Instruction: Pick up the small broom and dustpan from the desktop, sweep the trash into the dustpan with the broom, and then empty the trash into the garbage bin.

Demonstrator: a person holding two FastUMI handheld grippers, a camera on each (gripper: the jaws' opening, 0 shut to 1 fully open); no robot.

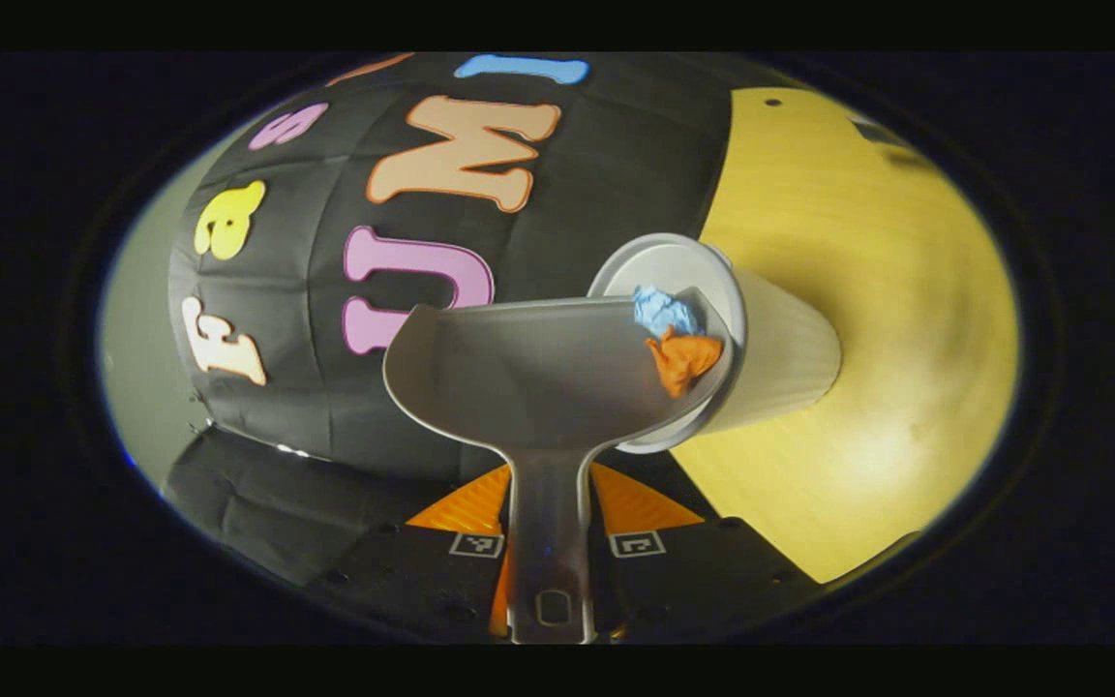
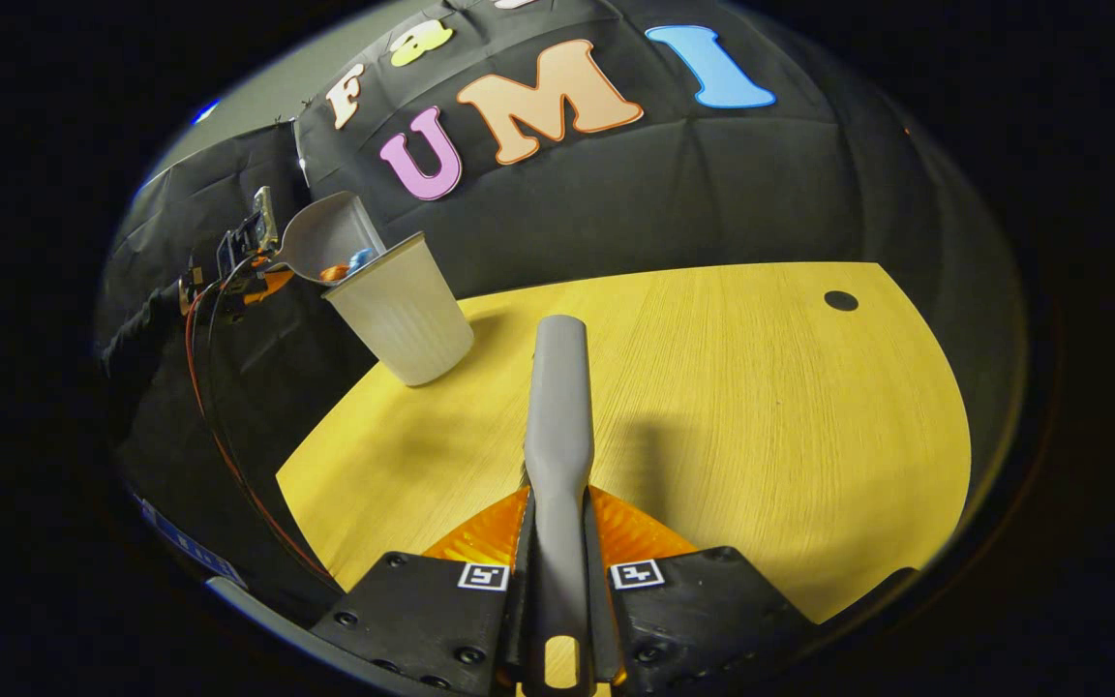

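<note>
My left gripper (image 1: 548,508) is shut on the handle of the grey dustpan (image 1: 528,368). The pan is tipped with its far corner over the mouth of the pale ribbed garbage bin (image 1: 780,363). A blue paper wad (image 1: 664,312) and an orange paper wad (image 1: 681,360) lie at that corner, over the bin's opening. My right gripper (image 2: 557,528) is shut on the grey broom (image 2: 557,407), which points forward above the table; its bristles are hidden. In the right gripper view the bin (image 2: 407,315) stands far left, with the dustpan (image 2: 325,237) and left gripper (image 2: 248,254) above it.
The yellow wooden table (image 2: 761,407) has a small dark hole (image 2: 840,300) near its far right. The bin stands close to the table's edge by the black cloth wall (image 2: 712,184). A cable (image 2: 219,426) hangs below the left gripper.
</note>
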